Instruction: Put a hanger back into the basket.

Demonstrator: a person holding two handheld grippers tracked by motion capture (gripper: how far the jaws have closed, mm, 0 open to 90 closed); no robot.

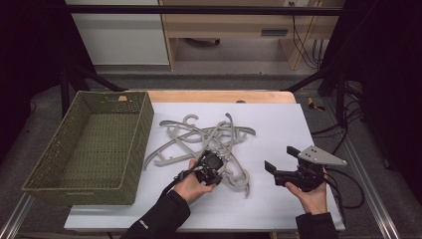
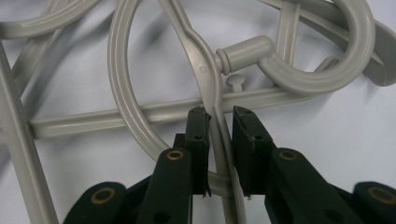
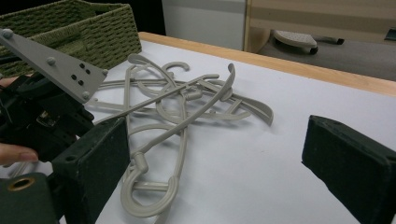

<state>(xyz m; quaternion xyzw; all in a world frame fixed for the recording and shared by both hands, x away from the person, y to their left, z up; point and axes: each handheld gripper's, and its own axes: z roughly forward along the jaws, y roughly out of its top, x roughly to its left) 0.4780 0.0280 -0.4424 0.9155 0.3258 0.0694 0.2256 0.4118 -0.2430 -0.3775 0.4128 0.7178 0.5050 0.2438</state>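
Both forearms in dark sleeves enter at the near edge of the bench (image 1: 278, 209), which carries a white sheet over a wooden top.

Right tongs (image 1: 281, 160): held in the right hand at the near right, lying level and pointing left toward the pile, grey three-cornered plate on top. Jaws wide apart, nothing between them; the right gripper view has bare white sheet in the gap.

Left tongs (image 1: 215, 160): held in the left hand at near centre, nose down on the near side of the pile. Left gripper view: jaws stand on either side of a thin grey plastic hanger arm (image 2: 215, 122), close against it. Left pad appears to touch the arm; a narrow slit on the right side, so full clamping cannot be confirmed.

Tangled pile of grey plastic clothes hangers (image 1: 204, 137): lies on the white sheet at mid-bench, hooks and arms crossing one another. One hook (image 1: 243, 180) curls nearest, just right of the left tongs.

Green woven rectangular basket (image 1: 47, 164): left side of bench, just beside the pile, apart from it.
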